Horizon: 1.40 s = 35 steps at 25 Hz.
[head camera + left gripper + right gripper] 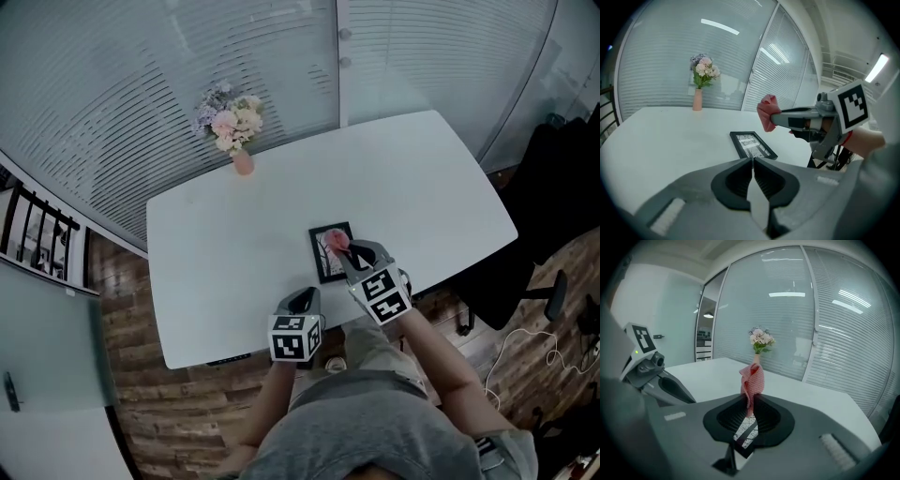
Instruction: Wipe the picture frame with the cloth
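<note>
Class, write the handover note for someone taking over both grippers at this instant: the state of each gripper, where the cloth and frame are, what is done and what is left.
Left gripper: shut, empty, low over the table's near edge, left of the frame.
Right gripper: shut on the cloth, which sticks out bunched beyond its tips.
Picture frame: lies flat, face up, near the table's front edge; the cloth is held in the air above it, not touching.
Done: cloth picked up and brought over the frame.
Left: lower the cloth onto the frame and wipe it, probably steadying the frame with the left gripper.
</note>
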Motion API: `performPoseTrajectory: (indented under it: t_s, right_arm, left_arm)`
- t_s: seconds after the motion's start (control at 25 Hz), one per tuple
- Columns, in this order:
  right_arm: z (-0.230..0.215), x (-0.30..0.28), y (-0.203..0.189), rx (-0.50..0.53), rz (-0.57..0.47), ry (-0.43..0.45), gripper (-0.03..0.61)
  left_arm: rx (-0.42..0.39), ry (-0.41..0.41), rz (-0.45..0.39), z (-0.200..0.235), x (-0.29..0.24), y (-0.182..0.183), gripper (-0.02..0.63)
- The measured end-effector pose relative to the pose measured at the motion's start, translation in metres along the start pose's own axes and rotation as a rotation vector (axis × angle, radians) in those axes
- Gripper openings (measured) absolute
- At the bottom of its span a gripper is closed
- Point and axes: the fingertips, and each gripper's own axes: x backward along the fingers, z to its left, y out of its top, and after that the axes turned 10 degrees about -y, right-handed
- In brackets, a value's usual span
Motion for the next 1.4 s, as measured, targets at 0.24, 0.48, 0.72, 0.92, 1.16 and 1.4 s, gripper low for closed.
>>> performPoseTrajectory:
  t_s: [0.24,0.48,0.72,0.92,1.16,1.4]
  right_arm:
    - [-0.001,-0.036,-0.016,0.086,0.044,0.059,0.041]
    - [0.0,-0.065,-0.023,0.162,0.082,0.099,0.041]
    - [0.0,-0.092,-0.029,0.228,0.11,0.115,0.041]
    - [0.005,-0.106,-0.04,0.268,0.142,0.14,0.04]
    - [0.01,-0.118,-0.05,0.313,0.165,0.153,0.04]
    - [0.01,-0.121,-0.053,0.337,0.175,0.159,0.04]
  left_arm:
    - [0.031,0.018,0.022,0.009,-0.015,-0.005,0.014]
    - [0.061,0.01,0.054,0.015,-0.033,-0.008,0.048]
    - [0.056,0.001,0.094,0.02,-0.05,-0.009,0.077]
    - [0.047,-0.001,0.127,0.022,-0.059,-0.014,0.086]
    - [0.06,-0.017,0.129,0.024,-0.062,-0.015,0.087]
    - [0.071,-0.015,0.13,0.023,-0.061,-0.014,0.086]
